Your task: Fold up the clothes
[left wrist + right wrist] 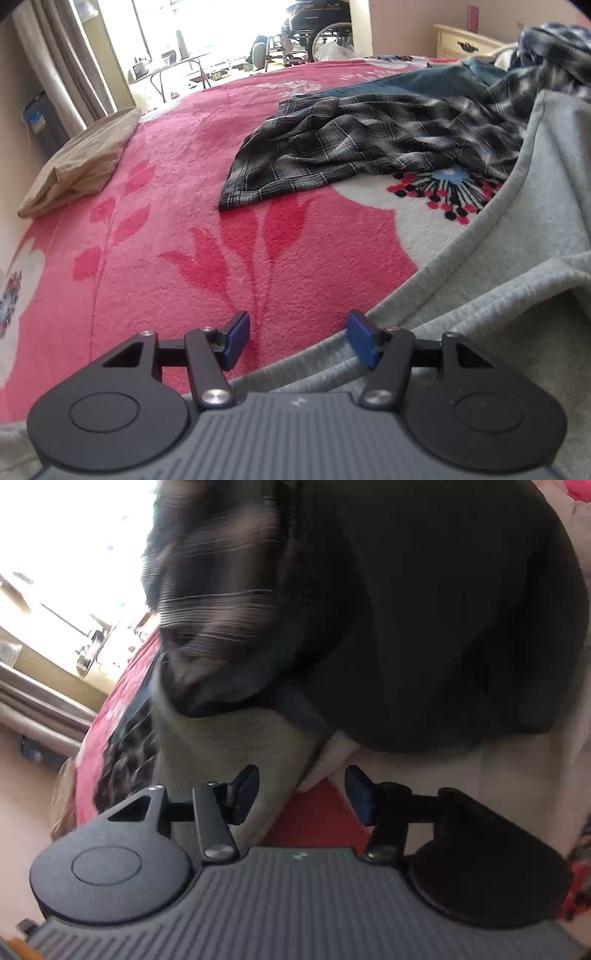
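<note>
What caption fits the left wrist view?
Open left hand-held gripper over grey sweatshirt on pink blanket.

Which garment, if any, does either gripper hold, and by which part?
Nothing is held: left gripper is open above the grey sweatshirt edge; right gripper is open too.

A pink floral blanket (184,229) covers the bed. Beyond it stand a wheelchair (325,33), a folding table (173,70), beige curtains (62,62) and a cream dresser (465,42).

On the pink floral blanket (177,206), a black-and-white plaid shirt (332,155) lies beside a light grey sweatshirt (517,302), a teal garment (424,83) behind it, a tan pillow (81,162) at the blanket's edge.
</note>
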`<state>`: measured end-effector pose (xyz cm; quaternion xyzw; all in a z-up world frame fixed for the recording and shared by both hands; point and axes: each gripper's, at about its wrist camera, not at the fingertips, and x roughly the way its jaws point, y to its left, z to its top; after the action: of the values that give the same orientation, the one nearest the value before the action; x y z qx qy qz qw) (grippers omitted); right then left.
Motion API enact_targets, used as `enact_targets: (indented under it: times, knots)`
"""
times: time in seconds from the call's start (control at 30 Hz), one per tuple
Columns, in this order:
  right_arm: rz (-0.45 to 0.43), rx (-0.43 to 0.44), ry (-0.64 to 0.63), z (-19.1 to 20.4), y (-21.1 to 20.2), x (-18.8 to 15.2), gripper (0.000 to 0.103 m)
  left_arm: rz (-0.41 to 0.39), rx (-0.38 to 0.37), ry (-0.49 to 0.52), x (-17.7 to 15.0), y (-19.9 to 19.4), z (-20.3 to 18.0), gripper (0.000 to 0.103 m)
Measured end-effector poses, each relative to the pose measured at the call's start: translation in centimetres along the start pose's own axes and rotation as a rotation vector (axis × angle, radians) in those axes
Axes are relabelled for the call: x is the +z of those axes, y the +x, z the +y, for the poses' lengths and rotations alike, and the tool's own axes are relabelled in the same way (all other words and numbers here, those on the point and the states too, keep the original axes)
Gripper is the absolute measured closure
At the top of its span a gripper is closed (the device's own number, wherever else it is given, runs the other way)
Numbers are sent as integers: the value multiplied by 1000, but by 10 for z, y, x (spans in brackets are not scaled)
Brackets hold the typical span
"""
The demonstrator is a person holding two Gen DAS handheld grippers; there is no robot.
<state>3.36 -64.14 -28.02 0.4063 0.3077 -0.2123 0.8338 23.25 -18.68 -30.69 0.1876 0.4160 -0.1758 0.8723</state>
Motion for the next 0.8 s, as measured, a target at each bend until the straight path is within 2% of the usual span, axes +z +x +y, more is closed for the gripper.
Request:
enact_targets:
  times: [0.07, 0.13, 0.3, 0.5, 0.6, 0.67, 0.73, 0.8]
  knots:
    - [13, -2, 94, -26, 5, -17, 77, 7, 10, 8, 1, 0, -2, 42]
    - [-2, -5, 94, -24, 1, -20, 91, 14, 15, -1, 2, 1, -2, 42]
    - [-41, -14, 90, -21, -7, -27, 95, 17, 25, -18, 3, 3, -3, 42]
    - [-88, -25, 85, -16, -17, -35, 91, 22, 30, -14, 5, 4, -5, 42]
    - [-112, -30, 82, -14, -22, -40, 98, 20, 28, -7, 5, 4, -4, 42]
    - [-127, -34, 80, -12, -25, -43, 100, 17, 29, 1, 5, 4, -4, 42]
    - [-175, -99, 1, -1, -40, -43, 100, 15, 33, 14, 6, 4, -6, 42]
    - [-180, -142, -9, -4, -42, -46, 100, 13, 38, 25, 6, 4, -7, 42]
